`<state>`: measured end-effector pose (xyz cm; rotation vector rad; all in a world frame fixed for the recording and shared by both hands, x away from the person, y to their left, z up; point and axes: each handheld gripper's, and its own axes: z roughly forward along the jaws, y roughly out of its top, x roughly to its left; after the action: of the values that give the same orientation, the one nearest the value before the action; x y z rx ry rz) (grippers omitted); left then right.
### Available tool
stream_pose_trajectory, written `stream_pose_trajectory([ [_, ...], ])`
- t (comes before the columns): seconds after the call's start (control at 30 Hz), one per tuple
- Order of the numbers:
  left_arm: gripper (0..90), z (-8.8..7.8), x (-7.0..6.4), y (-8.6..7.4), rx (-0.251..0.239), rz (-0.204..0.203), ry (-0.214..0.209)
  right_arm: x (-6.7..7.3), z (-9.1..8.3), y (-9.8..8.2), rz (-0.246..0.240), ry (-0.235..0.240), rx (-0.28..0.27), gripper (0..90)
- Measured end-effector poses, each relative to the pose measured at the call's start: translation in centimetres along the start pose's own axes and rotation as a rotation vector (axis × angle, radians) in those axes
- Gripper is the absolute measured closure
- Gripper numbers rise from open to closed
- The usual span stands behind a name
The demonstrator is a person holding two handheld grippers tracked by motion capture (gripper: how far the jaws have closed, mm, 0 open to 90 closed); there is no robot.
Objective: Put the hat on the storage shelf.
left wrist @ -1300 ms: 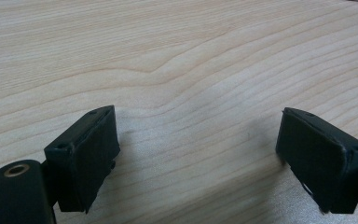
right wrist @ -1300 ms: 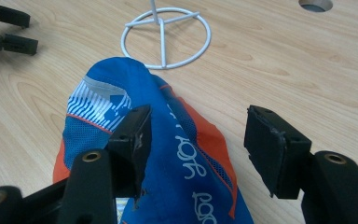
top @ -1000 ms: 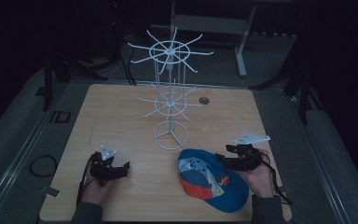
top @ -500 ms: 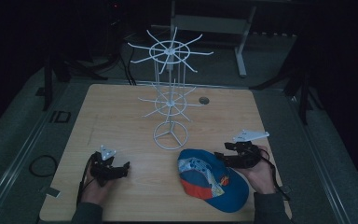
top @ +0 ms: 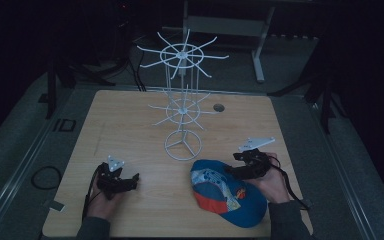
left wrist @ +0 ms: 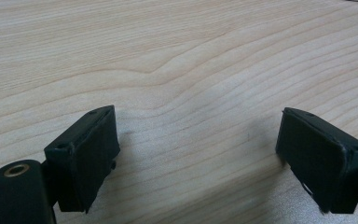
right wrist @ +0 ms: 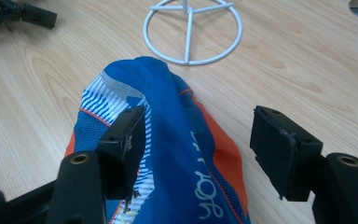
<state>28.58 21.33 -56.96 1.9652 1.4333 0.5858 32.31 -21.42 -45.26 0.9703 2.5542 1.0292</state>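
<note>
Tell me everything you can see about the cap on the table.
The cap is blue fabric with orange panels, a white striped patch and pale lettering. It lies crumpled on the wooden table, near the front edge, just in front of the white wire stand's ring base. The right tongs are open around it, and one pad seems to touch the fabric.

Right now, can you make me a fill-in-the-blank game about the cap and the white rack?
1. The cap is mostly ____ with orange patches.
2. The rack stands on a base shaped like a ____.
3. The gripper nearest the cap is the ____ gripper.
4. Between the fingers of the left gripper there is bare ____.

Missing words: blue; ring; right; table
</note>
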Motion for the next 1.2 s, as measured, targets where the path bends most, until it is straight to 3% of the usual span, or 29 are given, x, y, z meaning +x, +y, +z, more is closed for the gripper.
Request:
stream_pose_trajectory([
  [0.63,13.4,0.0,0.0,0.0,-0.001,-0.002,0.000,1.2,2.7,0.7,-0.052,0.036,0.088,36.1],
  [1.2,13.3,0.0,0.0,0.0,-0.001,-0.001,0.000,0.7,4.7,1.2,-0.067,0.045,0.160,34.2],
])
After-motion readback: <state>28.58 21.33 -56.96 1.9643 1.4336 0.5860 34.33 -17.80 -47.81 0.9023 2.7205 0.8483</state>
